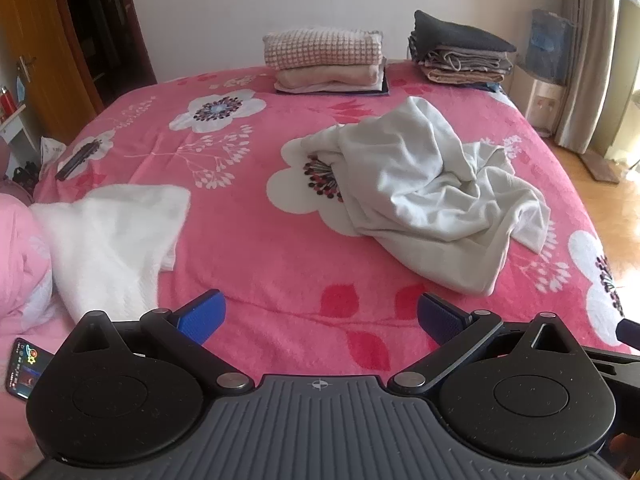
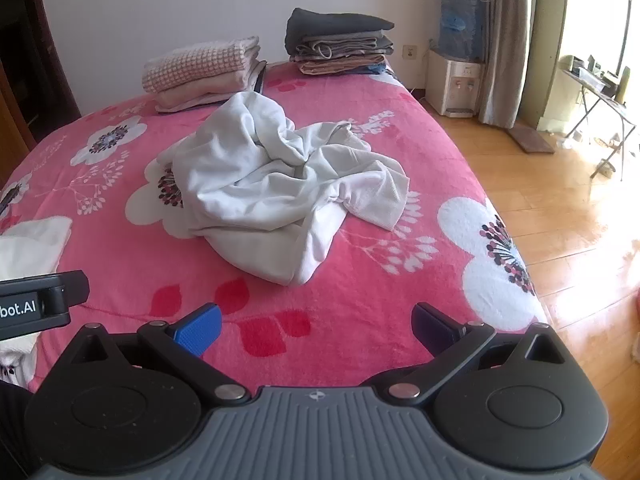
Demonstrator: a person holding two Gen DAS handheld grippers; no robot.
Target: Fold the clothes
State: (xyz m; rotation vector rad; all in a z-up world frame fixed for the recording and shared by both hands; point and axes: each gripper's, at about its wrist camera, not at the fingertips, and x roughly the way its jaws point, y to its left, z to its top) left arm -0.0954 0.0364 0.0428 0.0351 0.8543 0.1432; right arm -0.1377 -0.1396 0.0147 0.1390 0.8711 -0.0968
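Note:
A crumpled pale grey-white garment (image 1: 420, 192) (image 2: 280, 184) lies in a heap in the middle of the pink flowered bed (image 1: 256, 240) (image 2: 360, 280). A white knitted garment (image 1: 108, 240) (image 2: 28, 240) lies rumpled at the bed's left edge. My left gripper (image 1: 320, 316) hovers open over the near part of the bed, short of both garments, nothing between its blue fingers. My right gripper (image 2: 316, 328) is open too, just in front of the grey-white heap, holding nothing.
Two stacks of folded clothes stand at the far side: a pink checked stack (image 1: 324, 60) (image 2: 200, 76) and a dark grey-brown stack (image 1: 460, 48) (image 2: 340, 44). A phone (image 1: 24, 368) lies at the near left. Wooden floor (image 2: 560, 220) and a water dispenser (image 2: 452, 84) lie right of the bed.

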